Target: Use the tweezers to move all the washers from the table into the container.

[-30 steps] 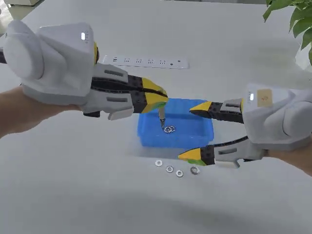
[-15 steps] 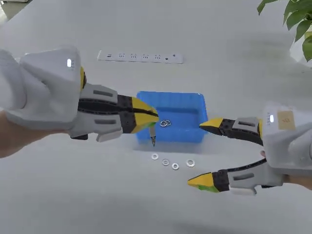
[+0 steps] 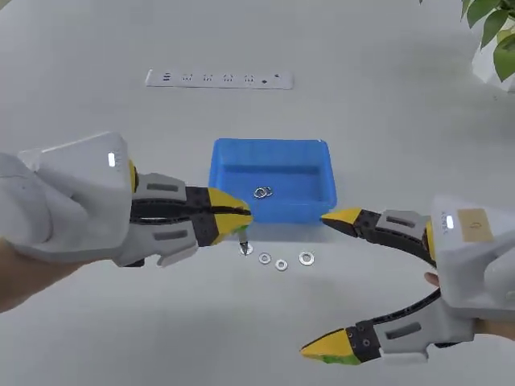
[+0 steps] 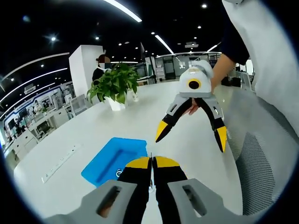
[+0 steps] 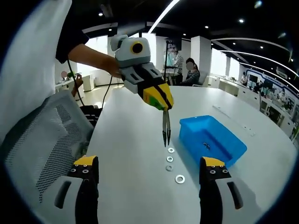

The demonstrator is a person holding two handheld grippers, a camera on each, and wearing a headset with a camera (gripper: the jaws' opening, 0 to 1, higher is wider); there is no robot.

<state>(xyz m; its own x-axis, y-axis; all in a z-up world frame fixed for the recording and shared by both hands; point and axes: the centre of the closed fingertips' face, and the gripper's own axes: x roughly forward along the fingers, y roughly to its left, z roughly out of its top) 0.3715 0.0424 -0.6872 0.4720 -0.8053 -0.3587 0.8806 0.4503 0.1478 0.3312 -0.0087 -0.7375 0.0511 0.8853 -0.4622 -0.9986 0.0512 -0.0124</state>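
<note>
Nearest the person, the right gripper hangs over the white counter with its jaws spread wide and nothing between them (one yellow tip low in the head view, the other up near the container). Just beyond it and to the left, the left gripper has its jaws clenched on the tweezers, which point down from the yellow tips toward the counter. In the right gripper view the tweezers hang nearly upright with their prongs close together.

Their tips sit at the left end of a short row of washers, four in all, lying flat on the counter just in front of the container. Whether the tips touch the end washer cannot be told.

Behind the row stands the container, a shallow blue rectangular tray, with a pair of washers lying together on its floor. Farther back a white power strip lies flat on the counter, well apart from the container. Green plant leaves reach in at the far right corner.
</note>
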